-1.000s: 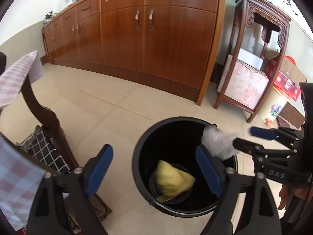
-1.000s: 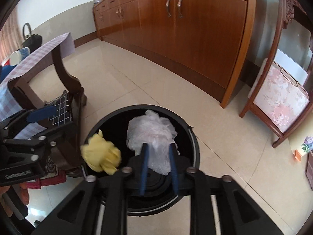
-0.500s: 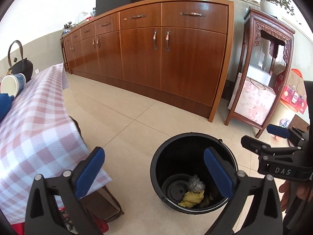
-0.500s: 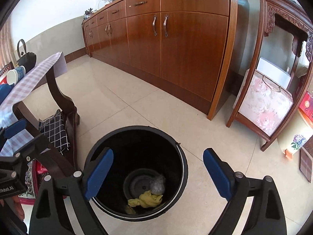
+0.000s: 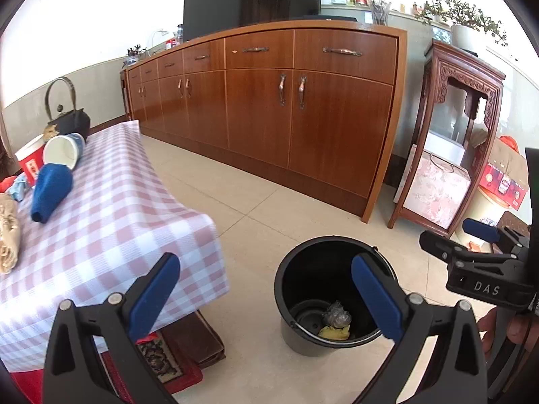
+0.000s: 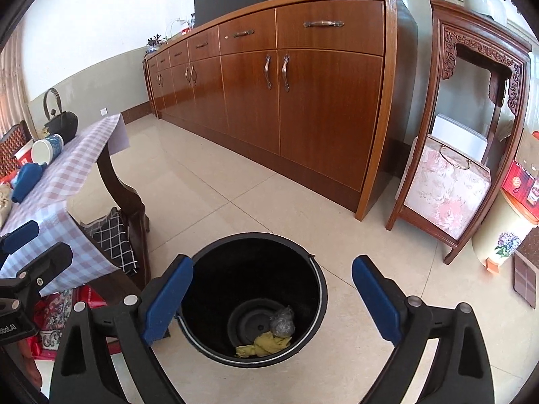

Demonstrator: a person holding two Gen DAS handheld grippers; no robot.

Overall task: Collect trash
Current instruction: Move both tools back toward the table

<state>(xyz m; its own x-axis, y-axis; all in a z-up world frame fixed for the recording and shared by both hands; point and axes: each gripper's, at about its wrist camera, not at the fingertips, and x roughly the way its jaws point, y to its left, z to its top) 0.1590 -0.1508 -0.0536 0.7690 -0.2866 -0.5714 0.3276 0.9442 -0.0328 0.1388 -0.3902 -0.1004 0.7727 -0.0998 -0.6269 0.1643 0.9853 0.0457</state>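
Observation:
A black bin (image 5: 305,252) (image 6: 256,235) stands on the tiled floor. On its bottom lie a crumpled yellow wad (image 5: 333,331) (image 6: 262,345) and a clear plastic wad (image 5: 337,314) (image 6: 283,323), touching each other. My left gripper (image 5: 262,289) hangs open and empty above the gap between the table and the bin. My right gripper (image 6: 273,289) is open and empty straight above the bin mouth. Each gripper also shows at the edge of the other's view, the right gripper (image 5: 471,245) beyond the bin.
A table with a pink checked cloth (image 5: 101,219) (image 6: 67,175) stands left of the bin, bearing a blue cloth (image 5: 50,190), a tipped cup (image 5: 64,149) and a black kettle (image 5: 67,121). A long wooden sideboard (image 5: 303,118) and a carved stand (image 5: 454,134) line the far side.
The right gripper opened and let the clear plastic fall; the yellow wad dropped too. Both now lie on the bin's bottom. Both grippers rose, and the tabletop came into view.

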